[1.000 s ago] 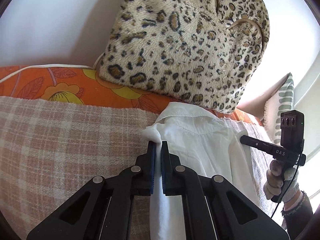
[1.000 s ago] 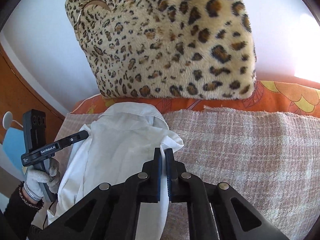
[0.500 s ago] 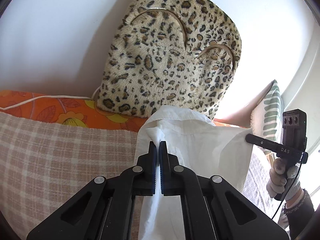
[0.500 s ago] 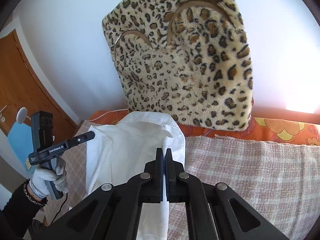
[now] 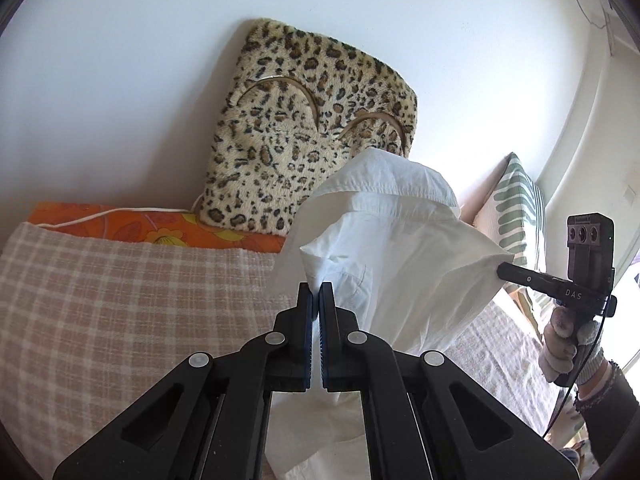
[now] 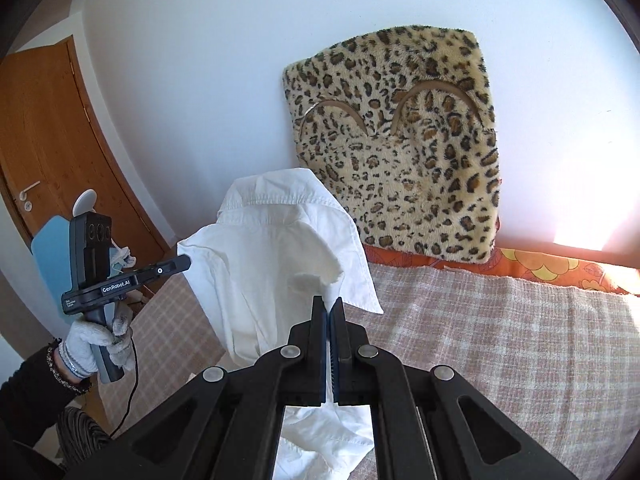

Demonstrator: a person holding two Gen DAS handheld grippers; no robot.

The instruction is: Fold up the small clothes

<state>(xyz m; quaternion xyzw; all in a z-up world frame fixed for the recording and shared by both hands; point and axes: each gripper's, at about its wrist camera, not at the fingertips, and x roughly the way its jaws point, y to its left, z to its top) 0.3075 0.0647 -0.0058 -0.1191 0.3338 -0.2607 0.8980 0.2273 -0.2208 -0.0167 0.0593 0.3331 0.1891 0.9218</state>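
A small white collared shirt [image 5: 400, 256] hangs in the air above the bed, stretched between my two grippers; it also shows in the right wrist view [image 6: 280, 256]. My left gripper [image 5: 316, 292] is shut on one shoulder of the shirt. My right gripper [image 6: 329, 306] is shut on the other shoulder. Each gripper shows in the other's view, the right gripper [image 5: 504, 269] and the left gripper [image 6: 185, 261], pinching the shirt's far corner. The shirt's lower part drops out of view behind the jaws.
A pink-and-beige checked blanket [image 5: 120, 300] covers the bed [image 6: 500, 340]. A leopard-print cushion [image 5: 312, 152] leans on the white wall over an orange floral sheet [image 5: 132, 224]. A green-striped pillow [image 5: 516, 208] lies at the right. A wooden door [image 6: 52, 152] stands at the left.
Both grippers have risen with the shirt, lifting it off the blanket. The shirt now hangs stretched in the air between them.
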